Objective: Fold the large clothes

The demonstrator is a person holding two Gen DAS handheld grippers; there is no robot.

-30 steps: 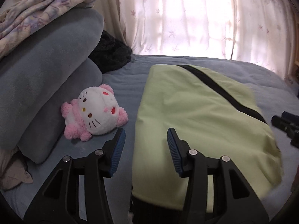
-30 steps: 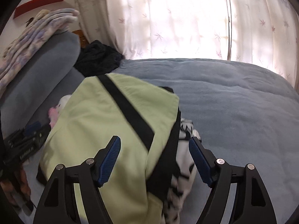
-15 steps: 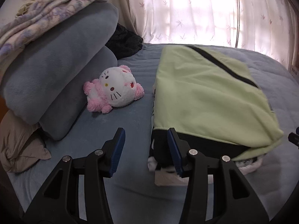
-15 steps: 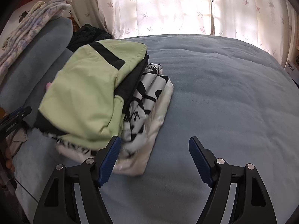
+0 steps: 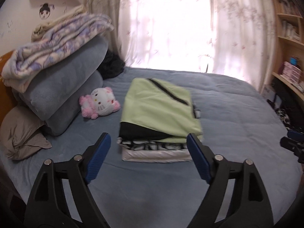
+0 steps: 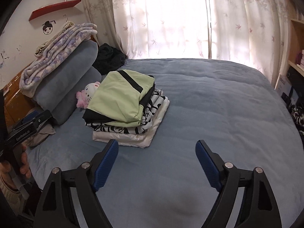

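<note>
A folded pale green garment with a black stripe (image 5: pixel 157 108) lies on top of a stack of folded clothes on the blue bed; it also shows in the right wrist view (image 6: pixel 119 98). Under it lie a black-and-white patterned garment (image 6: pixel 150 112) and a white one (image 6: pixel 136 136). My left gripper (image 5: pixel 148 157) is open and empty, held back from the stack's near edge. My right gripper (image 6: pixel 157 163) is open and empty, near and to the right of the stack. The left gripper's body shows at the left edge of the right wrist view (image 6: pixel 24 129).
A pink and white plush cat (image 5: pixel 100 104) lies left of the stack. Rolled blue bedding (image 5: pixel 60 87) with a patterned blanket (image 5: pixel 57 43) on top is stacked at the left, a beige pillow (image 5: pixel 20 133) below. A dark garment (image 6: pixel 108 58) lies by the curtains. Shelves (image 5: pixel 288 38) stand on the right.
Both grippers have pulled back from the stack, so the whole pile now shows. The left gripper's jaws have opened wider. The green garment stays on top.
</note>
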